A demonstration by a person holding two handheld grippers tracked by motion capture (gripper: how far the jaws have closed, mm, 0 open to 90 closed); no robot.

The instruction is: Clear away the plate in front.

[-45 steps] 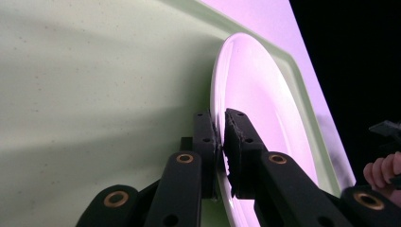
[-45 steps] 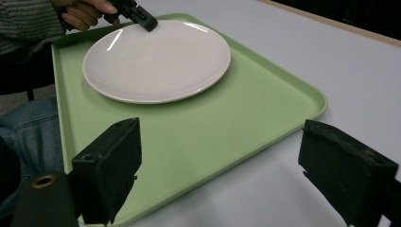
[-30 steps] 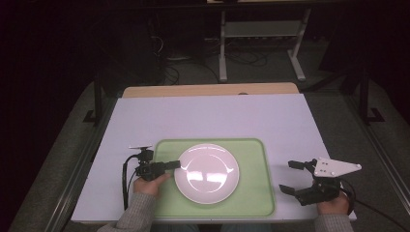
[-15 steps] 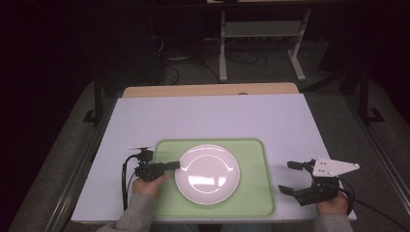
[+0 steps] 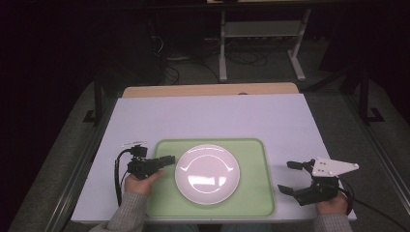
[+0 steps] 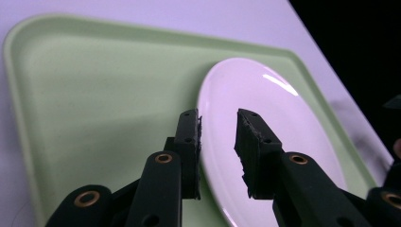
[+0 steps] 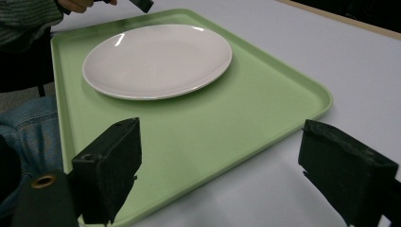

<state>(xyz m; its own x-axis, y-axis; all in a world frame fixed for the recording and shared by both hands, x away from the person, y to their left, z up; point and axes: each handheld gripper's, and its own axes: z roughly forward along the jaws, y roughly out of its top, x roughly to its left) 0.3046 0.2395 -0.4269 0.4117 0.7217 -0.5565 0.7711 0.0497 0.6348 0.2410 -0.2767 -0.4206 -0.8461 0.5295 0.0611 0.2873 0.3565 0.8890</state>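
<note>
1. White table (image 5: 212, 116) carries a green tray (image 5: 251, 198); plate (image 5: 207, 173) lies at its centre.
2. Left gripper (image 6: 217, 137): jaws just opening, straddling the plate's rim, pads clear.
3. Right gripper (image 5: 289, 177): spread wide, empty, beside the tray; its lower jaw tip is cut off in its own view.

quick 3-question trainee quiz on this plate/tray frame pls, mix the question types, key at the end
1. True or false: the white plate lies on the green tray.
2. Which gripper is at the plate's rim? A) left gripper B) right gripper
3. In the left gripper view, do the pads press on the plate's rim?

Key:
1. True.
2. A. The right gripper hangs over the white table cover, off the tray's right edge, jaws wide apart.
3. No. The jaws have just been opening; the rim sits at the gap between them, unclamped.
</note>
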